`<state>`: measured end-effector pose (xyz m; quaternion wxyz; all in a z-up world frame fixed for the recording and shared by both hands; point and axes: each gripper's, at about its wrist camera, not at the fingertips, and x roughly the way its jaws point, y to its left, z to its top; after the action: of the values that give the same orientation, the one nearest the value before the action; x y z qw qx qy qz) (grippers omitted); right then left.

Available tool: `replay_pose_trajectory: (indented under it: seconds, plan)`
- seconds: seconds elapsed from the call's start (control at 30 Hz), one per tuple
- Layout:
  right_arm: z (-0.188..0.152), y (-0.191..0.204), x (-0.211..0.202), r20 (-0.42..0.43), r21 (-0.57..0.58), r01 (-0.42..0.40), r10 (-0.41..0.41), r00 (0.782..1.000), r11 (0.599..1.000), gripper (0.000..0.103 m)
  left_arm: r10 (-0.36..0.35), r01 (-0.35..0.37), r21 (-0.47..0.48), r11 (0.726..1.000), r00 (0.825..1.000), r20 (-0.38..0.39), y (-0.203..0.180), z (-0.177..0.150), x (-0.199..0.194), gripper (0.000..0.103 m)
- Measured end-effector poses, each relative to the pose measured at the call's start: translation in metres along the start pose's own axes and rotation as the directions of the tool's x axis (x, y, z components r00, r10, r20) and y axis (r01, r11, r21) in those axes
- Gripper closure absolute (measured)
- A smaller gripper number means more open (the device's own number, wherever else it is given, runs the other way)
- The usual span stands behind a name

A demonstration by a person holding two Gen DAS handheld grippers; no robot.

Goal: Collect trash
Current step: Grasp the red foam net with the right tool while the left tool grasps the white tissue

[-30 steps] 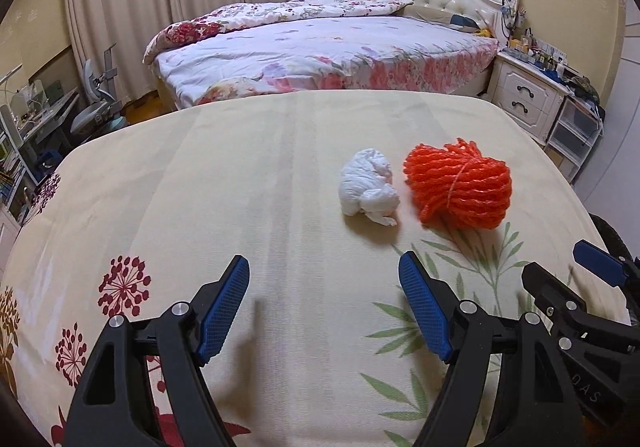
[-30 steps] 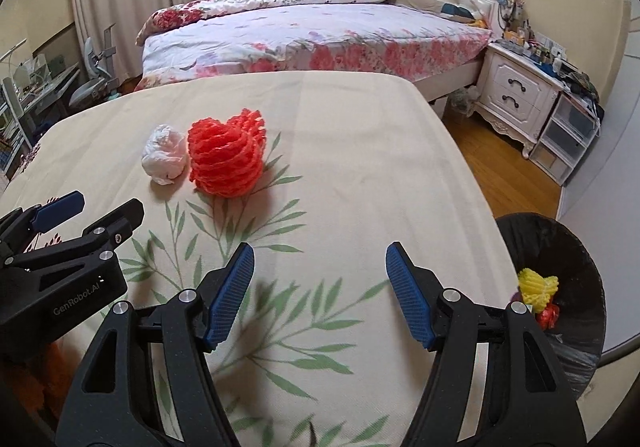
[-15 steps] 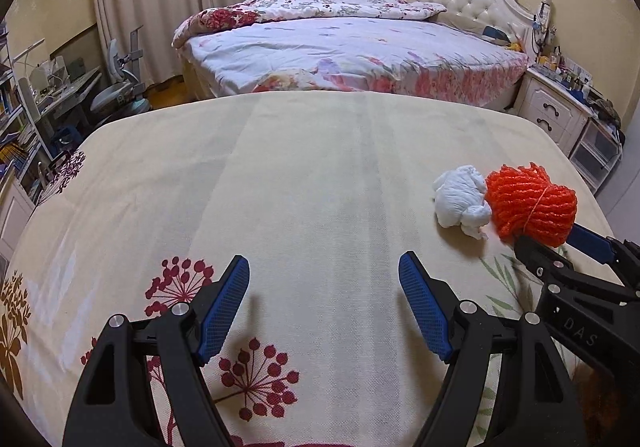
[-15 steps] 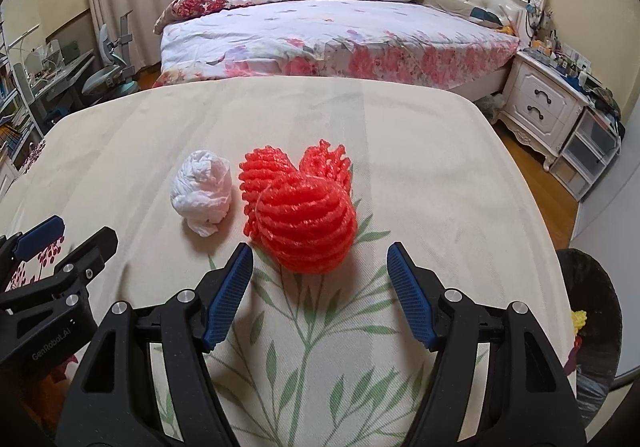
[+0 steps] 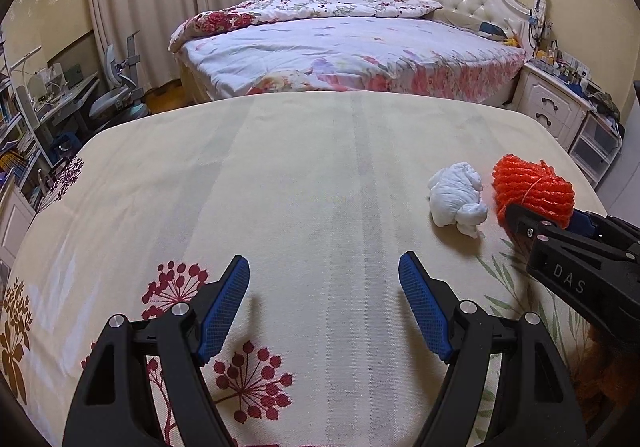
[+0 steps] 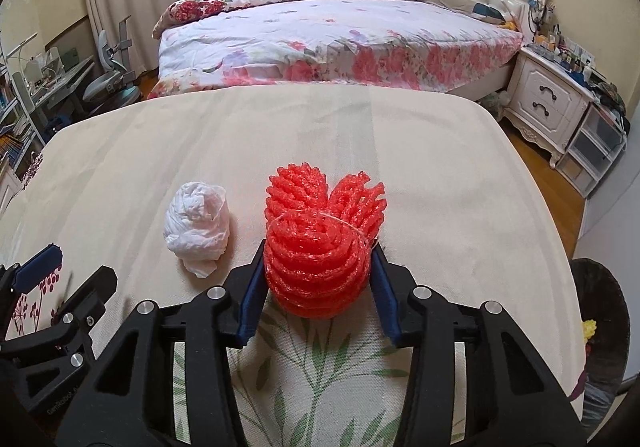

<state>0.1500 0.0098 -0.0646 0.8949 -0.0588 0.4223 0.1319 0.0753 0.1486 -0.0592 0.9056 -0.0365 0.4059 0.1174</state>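
**Closing on the red foam net — right claw now at the grasp**

Bench (image 6: 460, 183): cream floral cloth, all trash sits on it. Bin (image 6: 600, 311), black-lined, lies low to the right of the right claw, off the bench edge; only the right wrist view shows it, with a yellow scrap inside.

Right claw (image 6: 318, 283): half a second ago it stood spread, short of the red foam net (image 6: 320, 247); now its pads press both flanks of the net, grasping it. Net not yet lifted, judging by its contact with the cloth. Judgement: pick is made; carry to the bin comes next.

White crumpled tissue (image 6: 198, 227): just left of the right claw, apart from the net, untouched.

Left claw (image 5: 324, 307): released, spread wide over bare cloth, holding nothing. The left wrist view shows the tissue well ahead and to its right.
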Motion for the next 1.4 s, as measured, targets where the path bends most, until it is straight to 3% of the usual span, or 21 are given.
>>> replay_pose_trajectory:
  seconds: [0.57,0.9,1.1,1.27,1.4]
  plan:
    - [-0.026,-0.062,-0.016,-0.029,0.074,0.108,-0.106,0.994,0.991,0.059,-0.072,0.071,0.074,0.995,0.997,0.009,-0.053,0.01,0.006,0.028]
    - [-0.027,-0.068,-0.015,-0.03,0.066,0.097,-0.095,0.995,0.993,0.059,-0.072,0.073,0.069,0.995,0.997,-0.015,-0.07,0.026,0.026,0.028]
    - [-0.028,-0.07,-0.019,-0.013,0.074,0.067,-0.067,0.998,0.995,0.041,-0.073,0.074,0.073,0.995,0.997,-0.017,-0.074,0.032,0.033,0.028]
    - [-0.027,-0.07,-0.019,-0.01,0.074,0.067,-0.066,0.998,0.995,0.04,-0.087,0.091,0.075,0.993,0.994,-0.062,-0.075,0.03,0.04,0.06]
    - [-0.025,-0.068,-0.017,-0.005,0.065,0.071,-0.071,0.997,0.995,0.039,-0.084,0.088,0.074,0.993,0.995,-0.056,-0.072,0.029,0.038,0.069]
